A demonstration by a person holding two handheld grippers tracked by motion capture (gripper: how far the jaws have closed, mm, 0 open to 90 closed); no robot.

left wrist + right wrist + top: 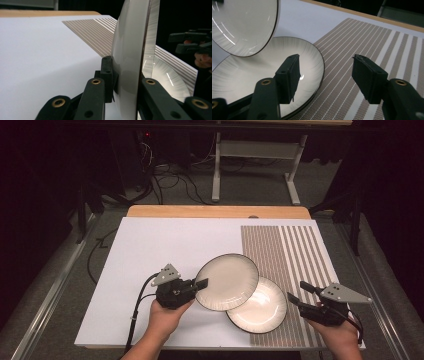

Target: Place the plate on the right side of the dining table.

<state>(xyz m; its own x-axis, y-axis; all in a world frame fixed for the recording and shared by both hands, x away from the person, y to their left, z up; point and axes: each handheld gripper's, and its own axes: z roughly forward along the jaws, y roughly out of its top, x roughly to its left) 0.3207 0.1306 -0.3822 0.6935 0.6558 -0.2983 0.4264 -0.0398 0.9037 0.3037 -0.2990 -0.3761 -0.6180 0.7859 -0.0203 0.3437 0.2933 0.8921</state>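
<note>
White glazed and dark-rimmed, the upper round plate (226, 282) is clamped by its left rim in my left gripper (200, 285), tilted above the lower white plate (260, 307) on the striped brown placemat (295, 265). My right gripper (296, 292) hangs just right of it, jaws apart around nothing.

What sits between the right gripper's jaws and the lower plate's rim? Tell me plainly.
Nothing: the right gripper is open with only striped placemat between it and the lower plate; the right gripper view shows it.
</note>
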